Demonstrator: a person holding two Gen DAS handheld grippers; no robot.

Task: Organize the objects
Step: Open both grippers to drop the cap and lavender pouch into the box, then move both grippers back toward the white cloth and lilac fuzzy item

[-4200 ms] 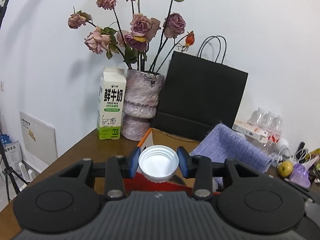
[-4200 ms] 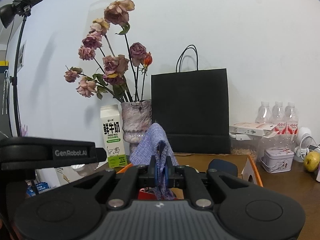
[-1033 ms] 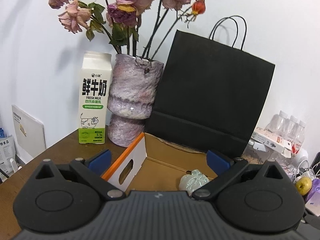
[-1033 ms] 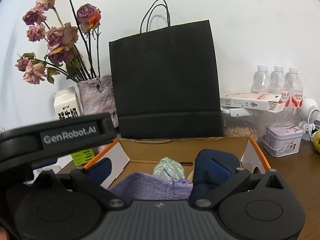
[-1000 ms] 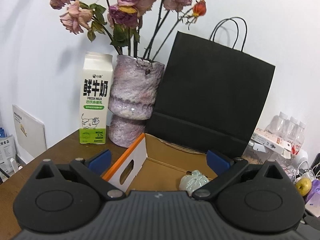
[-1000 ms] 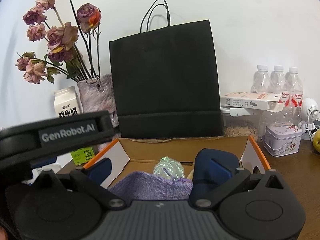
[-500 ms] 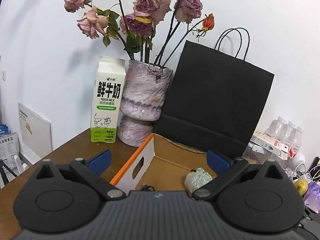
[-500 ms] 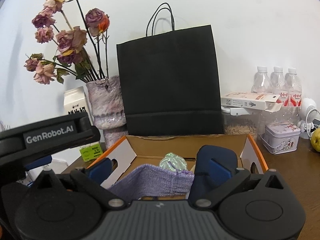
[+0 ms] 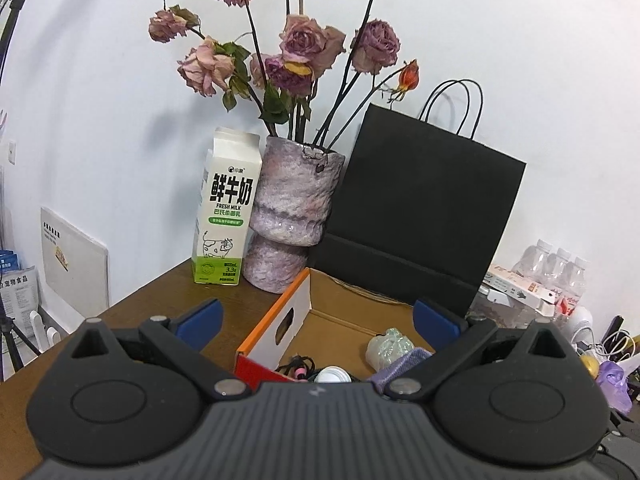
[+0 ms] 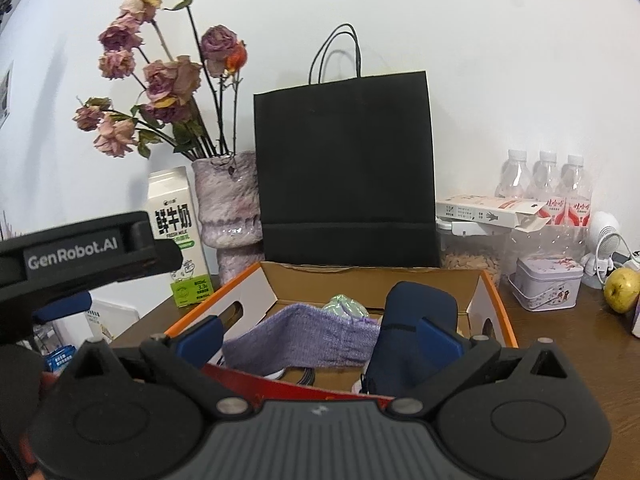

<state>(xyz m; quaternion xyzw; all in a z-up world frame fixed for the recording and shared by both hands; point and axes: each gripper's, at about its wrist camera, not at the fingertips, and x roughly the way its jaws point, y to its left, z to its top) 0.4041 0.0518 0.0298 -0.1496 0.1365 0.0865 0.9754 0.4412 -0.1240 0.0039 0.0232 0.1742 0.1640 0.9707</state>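
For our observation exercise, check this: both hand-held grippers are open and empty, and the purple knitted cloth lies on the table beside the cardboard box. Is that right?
Not quite. The purple knitted cloth lies inside the cardboard box, not beside it; the right wrist view shows this. Both the left hand-held gripper and the right hand-held gripper are open and empty, as stated.

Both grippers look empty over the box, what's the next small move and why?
Probably swing the right gripper toward the green apple on the table right of the cardboard box. Both grippers are open and empty, and the purple cloth already lies inside.
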